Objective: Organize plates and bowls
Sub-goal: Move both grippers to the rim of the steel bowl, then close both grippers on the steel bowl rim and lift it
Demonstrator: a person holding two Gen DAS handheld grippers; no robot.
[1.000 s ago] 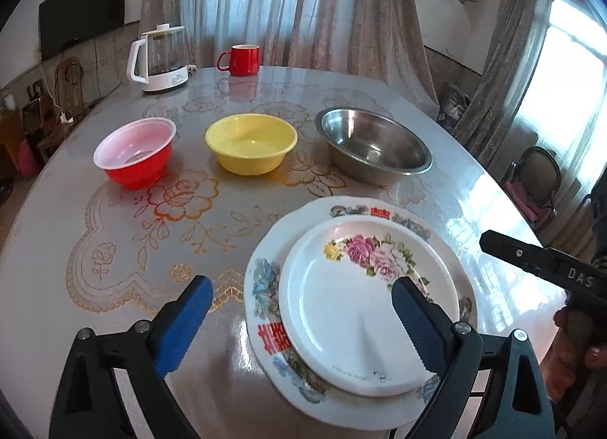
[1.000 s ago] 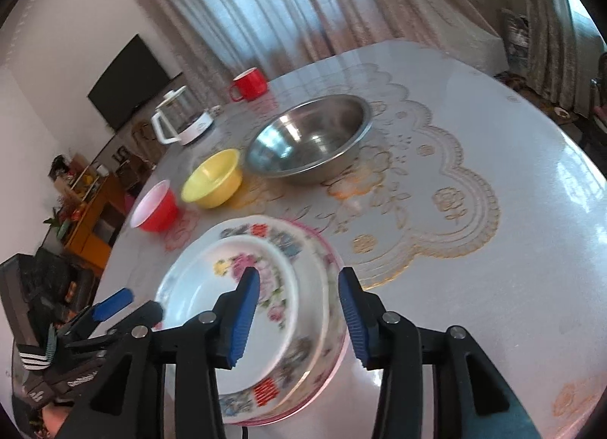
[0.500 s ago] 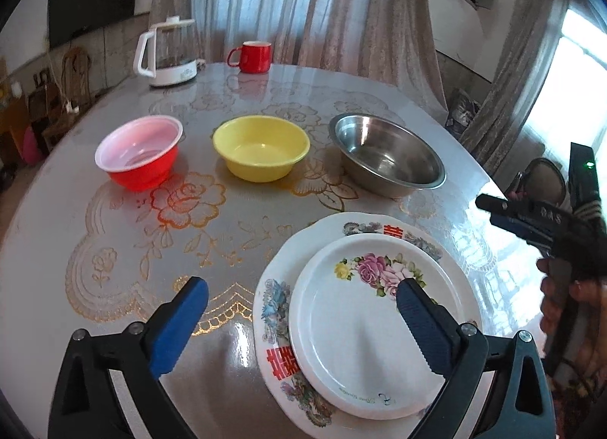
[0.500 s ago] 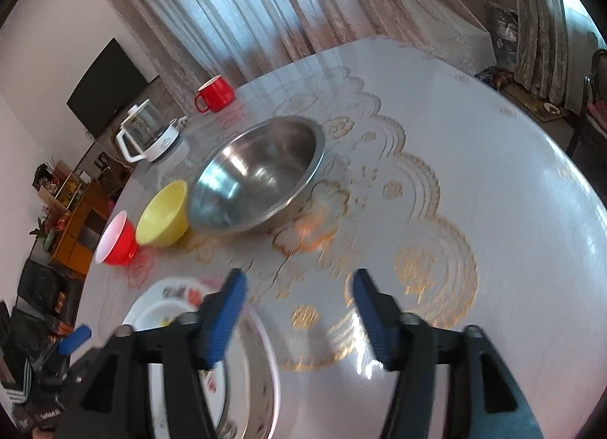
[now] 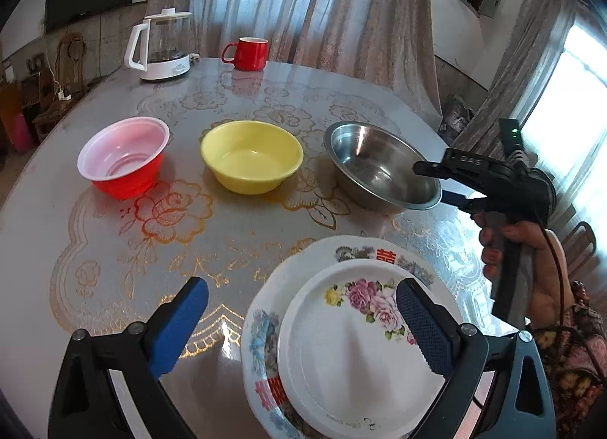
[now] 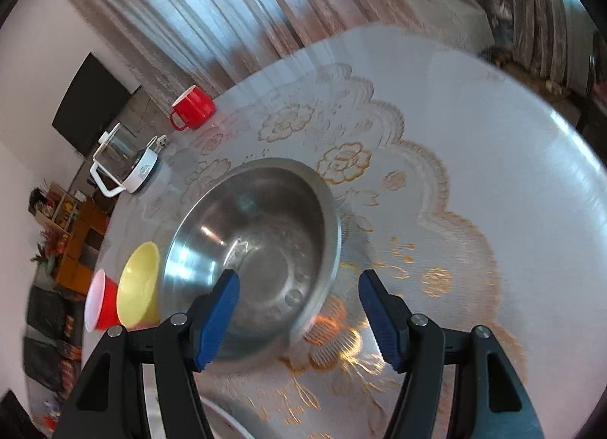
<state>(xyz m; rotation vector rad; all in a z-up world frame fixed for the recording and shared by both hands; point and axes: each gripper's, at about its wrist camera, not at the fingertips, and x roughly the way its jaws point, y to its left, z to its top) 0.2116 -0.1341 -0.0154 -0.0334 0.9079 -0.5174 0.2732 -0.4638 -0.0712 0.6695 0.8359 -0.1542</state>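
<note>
The right tongs stand parted with nothing pressed between the blue pads; the jaws have just been opening. The steel bowl's near rim lies between them. A yellow bowl sits just beside it, then a red bowl. Farther back on the counter: a kettle and a red mug. View slightly blurred.

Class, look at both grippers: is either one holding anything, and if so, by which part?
Nothing is held. The left gripper hangs open above the stacked plates; the right gripper, its jaws just opened wider, straddles the steel bowl's near rim without touching.
</note>
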